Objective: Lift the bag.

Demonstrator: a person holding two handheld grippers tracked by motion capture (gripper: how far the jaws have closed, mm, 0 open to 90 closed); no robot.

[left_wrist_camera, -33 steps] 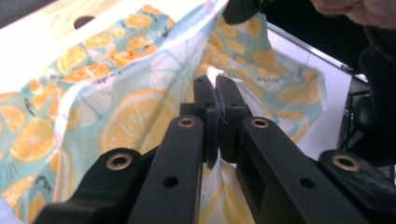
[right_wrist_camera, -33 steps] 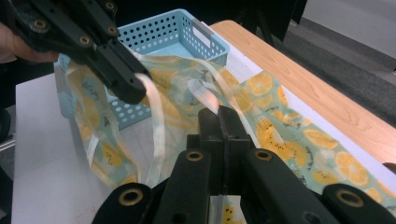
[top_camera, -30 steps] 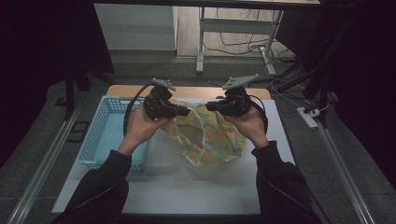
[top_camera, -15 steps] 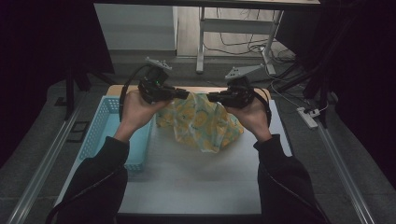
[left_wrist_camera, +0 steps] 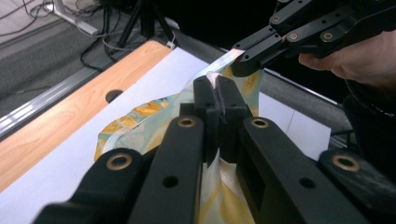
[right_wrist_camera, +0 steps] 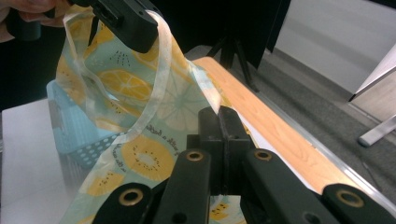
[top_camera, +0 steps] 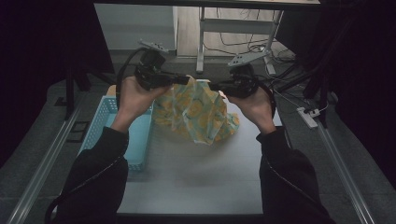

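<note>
- A thin cloth (top_camera: 196, 112) printed with yellow lemon slices on pale green hangs in the air above the far middle of a white worktop (top_camera: 196, 186).
- Its top edge is stretched between two tools; the rest drapes down in loose folds, and its lowest fold sits close to the worktop surface. Whether it touches cannot be told.
- In the right gripper view a pale hem strip of the cloth (right_wrist_camera: 154, 93) loops down from the top corner.
- The left hand-held gripper (top_camera: 183, 80) is clamped on the cloth's upper left corner, jaws pressed together with fabric pinched between them, as the left gripper view shows (left_wrist_camera: 217, 95).
- The right hand-held gripper (top_camera: 214, 86) is likewise clamped on the upper right corner; its jaws meet on the fabric in the right gripper view (right_wrist_camera: 219, 121).
- The two jaw tips point towards each other and stand near one another, with the cloth's top edge between them.
- A light blue basket (top_camera: 105, 121) with perforated walls sits on the worktop's left side, just beside the hanging cloth.
- The near half of the worktop lies open in front of the cloth.
- A wooden strip (right_wrist_camera: 275, 135) runs along the worktop's far edge.
- Both forearms, in dark sleeves, rise from the near edge; the hands are raised well above the worktop, wrists bent inward.
</note>
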